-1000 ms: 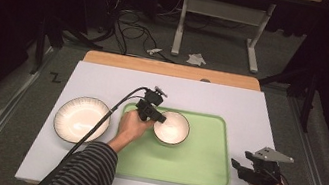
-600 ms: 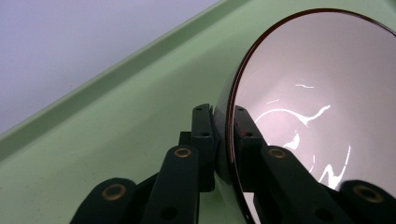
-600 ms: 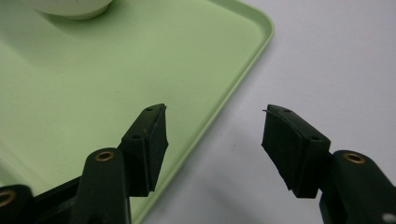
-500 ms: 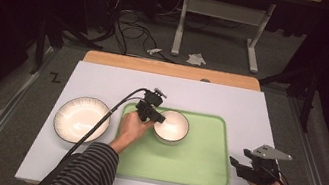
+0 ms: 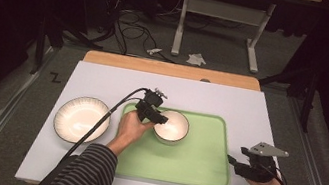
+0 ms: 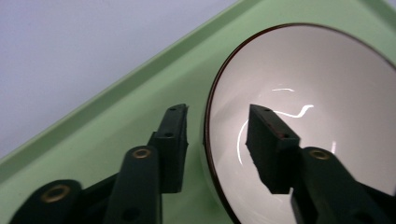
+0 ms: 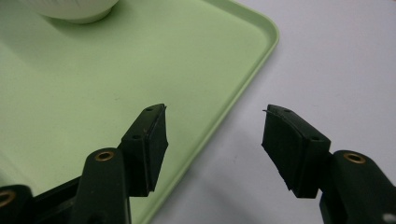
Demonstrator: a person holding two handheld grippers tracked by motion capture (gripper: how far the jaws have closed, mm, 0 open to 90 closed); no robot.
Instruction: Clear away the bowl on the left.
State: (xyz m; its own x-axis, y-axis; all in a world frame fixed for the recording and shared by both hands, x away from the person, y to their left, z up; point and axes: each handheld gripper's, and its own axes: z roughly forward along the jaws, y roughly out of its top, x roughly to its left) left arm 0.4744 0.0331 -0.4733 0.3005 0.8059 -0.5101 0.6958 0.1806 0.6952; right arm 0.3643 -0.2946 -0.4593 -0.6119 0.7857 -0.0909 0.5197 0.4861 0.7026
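A white bowl [image 5: 172, 126] with a dark rim stands on the green tray [image 5: 191, 163], in its far left part. My left gripper [image 5: 157, 117] is at the bowl's left rim. In the left gripper view the rim of the bowl [image 6: 327, 93] runs between the jaws of my left gripper [image 6: 217, 112], one outside and one inside. The jaws have just been opening, and neither pad presses on the rim. My right gripper [image 5: 234, 164] hovers open over the tray's right edge [image 7: 233, 88] with nothing between its jaws [image 7: 212, 112].
A second white dish, a ribbed plate [image 5: 82, 119], lies on the white table top [image 5: 232, 101] left of the tray. A wooden strip [image 5: 171, 70] borders the table's far edge. The left gripper's cable [image 5: 95, 129] trails across the plate's right side.
The left gripper's jaws have parted at the bowl's rim. The bowl stays where it was on the tray, and both hands have hardly moved.
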